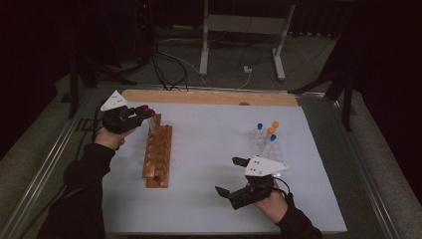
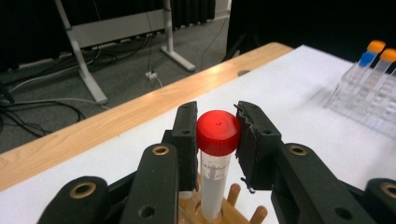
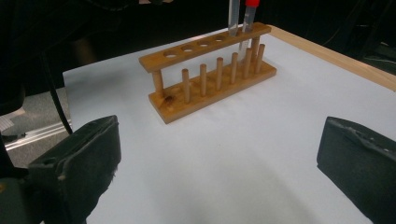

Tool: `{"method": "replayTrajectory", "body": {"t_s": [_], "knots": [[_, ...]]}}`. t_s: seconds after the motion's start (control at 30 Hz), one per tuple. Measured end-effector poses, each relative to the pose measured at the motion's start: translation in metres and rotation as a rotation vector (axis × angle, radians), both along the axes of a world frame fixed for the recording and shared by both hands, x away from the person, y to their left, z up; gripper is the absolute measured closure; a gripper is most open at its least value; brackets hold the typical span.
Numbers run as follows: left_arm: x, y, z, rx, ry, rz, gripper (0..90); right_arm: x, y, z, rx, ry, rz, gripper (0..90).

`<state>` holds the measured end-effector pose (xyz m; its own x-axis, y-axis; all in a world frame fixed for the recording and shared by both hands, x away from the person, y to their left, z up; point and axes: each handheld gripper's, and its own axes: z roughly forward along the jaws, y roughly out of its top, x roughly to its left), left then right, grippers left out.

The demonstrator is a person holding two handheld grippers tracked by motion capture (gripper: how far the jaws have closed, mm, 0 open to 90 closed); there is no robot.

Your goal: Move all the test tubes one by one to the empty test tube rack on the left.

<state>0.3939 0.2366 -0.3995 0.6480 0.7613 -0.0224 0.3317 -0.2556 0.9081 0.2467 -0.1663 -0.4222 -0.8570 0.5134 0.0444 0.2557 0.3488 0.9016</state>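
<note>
Black fingers (image 2: 180, 140) of the left gripper (image 2: 215, 135) are clenched on a red-capped tube (image 2: 215, 154), pads pressing either side of the cap and the top of the clear barrel. The tube stands upright with its lower end in an end hole of the wooden rack (image 1: 158, 155), at the rack's far end, close to the far left corner of the white surface (image 1: 209, 169).

It looks like a light, rigid plastic tube: smooth and a little slippery on the barrel, easily tipped if pushed sideways. The ribbed cap and the shoulder just below it offer the surest hold, and that is where the grip sits; a firm but gentle squeeze should do. Lowering has to stay straight, or the tip may catch the hole's rim.

The left hand (image 1: 112, 134) reaches from the left edge, gripper lying roughly level and pointing across toward the rack. The right gripper (image 1: 238, 177) rests near the front right of the surface with fingers released and spread wide, nothing between them, facing the rack. More capped tubes wait in a clear stand (image 1: 266, 144) beyond it.
</note>
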Motion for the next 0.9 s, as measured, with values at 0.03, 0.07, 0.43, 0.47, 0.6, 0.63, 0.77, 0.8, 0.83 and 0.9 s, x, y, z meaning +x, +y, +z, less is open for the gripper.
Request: {"method": "replayTrajectory", "body": {"t_s": [0.03,0.07,0.43,0.47,0.6,0.63,0.77,0.8,0.83,0.9], "knots": [[0.000,0.000,-0.002,-0.002,0.003,0.000,71.4,0.000,0.000,0.000,0.002,0.001,0.001,0.0],[0.000,-0.001,-0.005,0.004,0.008,0.001,71.4,0.000,0.000,0.000,0.002,0.002,0.003,0.0],[0.001,0.001,-0.028,-0.006,0.047,0.010,71.4,0.000,-0.001,0.000,0.004,0.008,0.007,0.0],[0.001,0.001,-0.029,-0.009,0.049,0.012,71.3,0.000,-0.001,0.000,0.004,0.007,0.006,0.0],[0.001,0.002,-0.033,-0.007,0.057,0.012,71.4,0.000,-0.001,0.000,0.004,0.010,0.009,0.0],[0.001,0.002,-0.033,-0.005,0.060,0.009,71.3,0.000,-0.001,0.000,0.003,0.011,0.010,0.0],[0.001,0.001,-0.035,-0.002,0.064,0.009,71.3,-0.001,-0.001,0.000,0.000,0.008,0.011,0.0],[0.002,0.001,-0.036,-0.001,0.065,0.007,71.3,-0.001,-0.001,0.000,0.001,0.009,0.009,0.0],[0.002,0.000,-0.036,0.004,0.070,0.007,71.3,0.000,-0.001,0.000,0.003,0.011,0.010,0.0],[0.002,-0.001,-0.038,0.007,0.074,0.007,71.3,0.000,-0.002,0.000,0.003,0.011,0.009,0.0]]}}
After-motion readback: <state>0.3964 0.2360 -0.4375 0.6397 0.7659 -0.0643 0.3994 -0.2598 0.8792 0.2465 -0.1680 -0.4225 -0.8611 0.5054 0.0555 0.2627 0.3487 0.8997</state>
